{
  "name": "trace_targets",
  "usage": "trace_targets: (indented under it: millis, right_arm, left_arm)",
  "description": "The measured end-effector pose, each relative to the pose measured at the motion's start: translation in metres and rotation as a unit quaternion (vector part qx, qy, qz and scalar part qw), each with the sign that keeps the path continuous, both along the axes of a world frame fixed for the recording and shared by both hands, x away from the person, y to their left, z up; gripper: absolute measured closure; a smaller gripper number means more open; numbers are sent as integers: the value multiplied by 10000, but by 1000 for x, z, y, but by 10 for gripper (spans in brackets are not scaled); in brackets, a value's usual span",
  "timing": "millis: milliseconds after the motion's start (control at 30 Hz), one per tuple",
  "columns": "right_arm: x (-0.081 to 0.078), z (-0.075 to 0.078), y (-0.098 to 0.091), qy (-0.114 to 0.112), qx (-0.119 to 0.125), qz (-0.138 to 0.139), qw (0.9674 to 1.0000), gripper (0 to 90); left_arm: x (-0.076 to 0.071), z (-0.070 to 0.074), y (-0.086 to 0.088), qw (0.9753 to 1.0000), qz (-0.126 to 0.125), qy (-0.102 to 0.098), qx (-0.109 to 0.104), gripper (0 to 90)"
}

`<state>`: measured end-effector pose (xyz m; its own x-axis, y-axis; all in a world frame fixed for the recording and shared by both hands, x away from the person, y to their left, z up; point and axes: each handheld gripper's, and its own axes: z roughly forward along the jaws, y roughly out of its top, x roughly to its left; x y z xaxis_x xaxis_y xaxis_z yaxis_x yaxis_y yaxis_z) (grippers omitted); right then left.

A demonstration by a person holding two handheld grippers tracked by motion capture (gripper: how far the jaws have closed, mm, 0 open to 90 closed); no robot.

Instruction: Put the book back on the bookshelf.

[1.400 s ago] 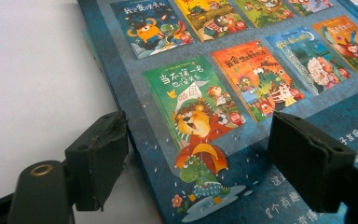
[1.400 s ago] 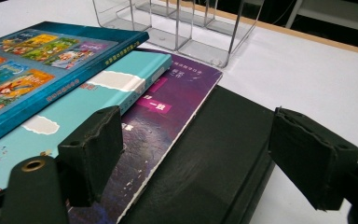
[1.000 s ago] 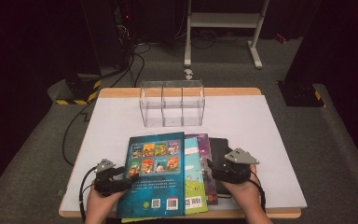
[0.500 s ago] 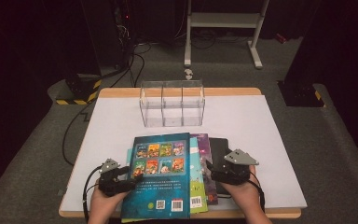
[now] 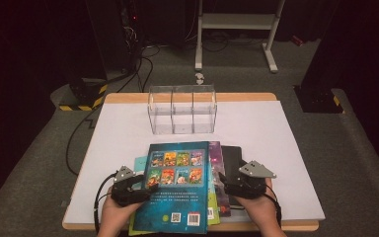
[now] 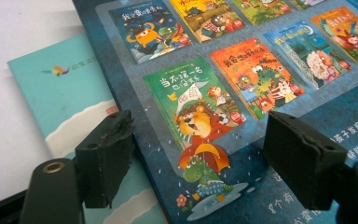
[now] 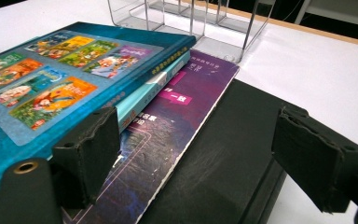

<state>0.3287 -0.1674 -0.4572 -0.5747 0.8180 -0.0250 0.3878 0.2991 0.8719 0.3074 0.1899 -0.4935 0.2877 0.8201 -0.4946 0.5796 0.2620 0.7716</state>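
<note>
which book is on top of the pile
The dark blue book with small cover pictures; the teal, purple and black ones lie beneath.

Top book [image 5: 176, 187]: dark teal-blue back cover printed with two rows of small multicoloured cartoon cover pictures, white text, a white barcode patch near the lower edge. Book beneath it [image 6: 70, 93]: pale turquoise cover with white wavy bands. Third book [image 7: 168, 130]: deep purple, with a magenta label bearing white lettering. Lowest book [image 7: 228, 158]: plain black. Organiser [image 5: 182, 109]: colourless clear plastic. Table mat [image 5: 276, 143]: plain white; table edge [image 5: 237, 97]: light wood. Gripper pads [image 6: 105, 156]: matt black.
</note>
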Motion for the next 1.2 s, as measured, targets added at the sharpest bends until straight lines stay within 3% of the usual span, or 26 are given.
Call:
trace_targets:
  millis: [600,933,1200]
  right_arm:
    - [-19,-1,2,18,-3,93,10000,159]
    - [-21,-3,0,22,-17,88,10000,160]
    - [-17,-4,0,59,18,142,9999,160]
  left_arm:
    - [6,7,-31,9990,-433,-93,82,245]
    - [7,8,-30,9983,-560,-137,106,258]
    - [4,8,-24,9986,-501,-125,84,257]
